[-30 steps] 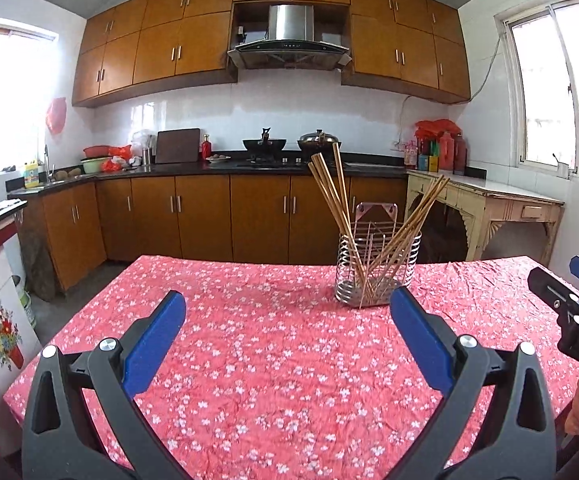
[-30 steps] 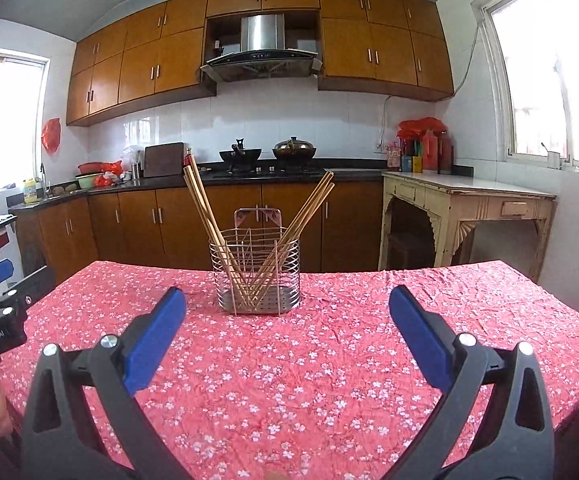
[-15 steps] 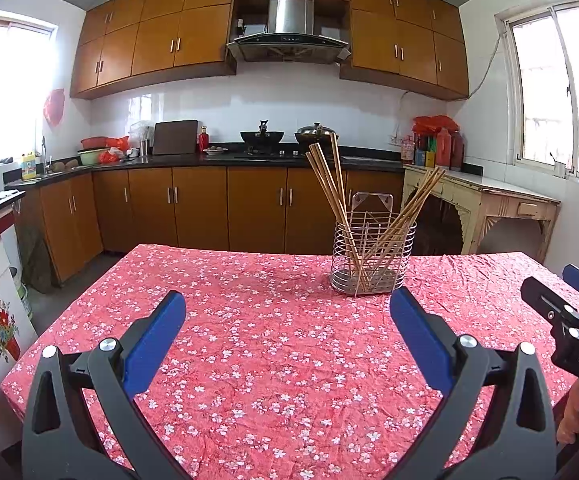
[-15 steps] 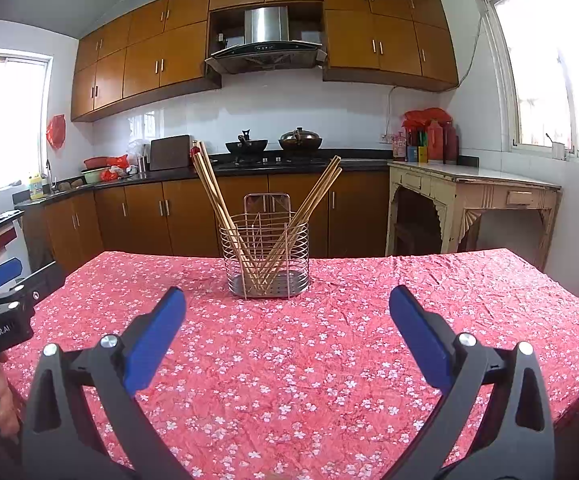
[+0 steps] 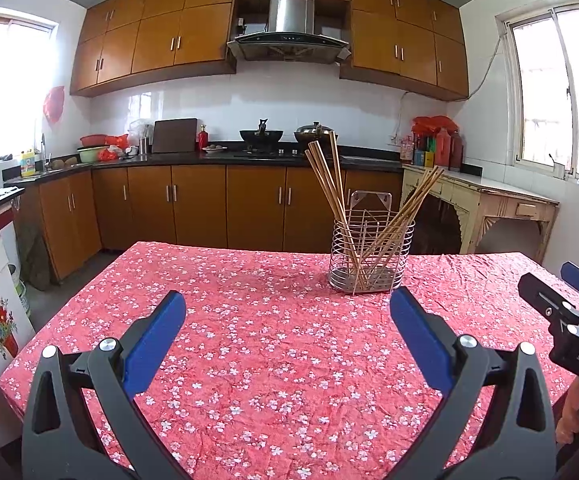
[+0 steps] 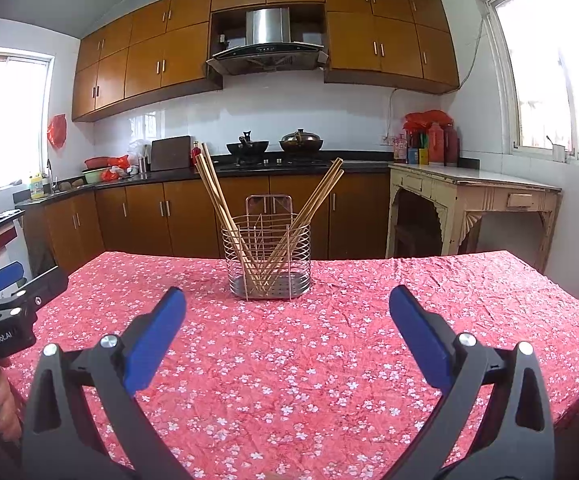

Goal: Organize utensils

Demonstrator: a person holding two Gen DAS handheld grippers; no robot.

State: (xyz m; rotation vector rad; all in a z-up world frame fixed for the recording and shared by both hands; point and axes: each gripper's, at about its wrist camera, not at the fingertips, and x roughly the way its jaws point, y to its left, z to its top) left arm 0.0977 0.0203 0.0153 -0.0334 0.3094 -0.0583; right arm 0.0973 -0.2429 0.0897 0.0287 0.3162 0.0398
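Both grippers empty above the table; chopsticks sat in the wire holder.

Nearest, left gripper [image 5: 288, 322] and right gripper [image 6: 287, 316] both had jaws spread wide, holding nothing, hovering over the red floral tablecloth [image 5: 249, 344]. Wire holder [image 6: 266, 258] stood at 12 o'clock in the right view and 1 o'clock in the left view, well apart from either. Chopsticks [image 6: 225, 216] leaned in two fans, one in each compartment, probably sorted. Left view alone showed the right gripper at 3 o'clock; right view showed the left at 9 o'clock. Cabinets [image 6: 193, 216] behind.
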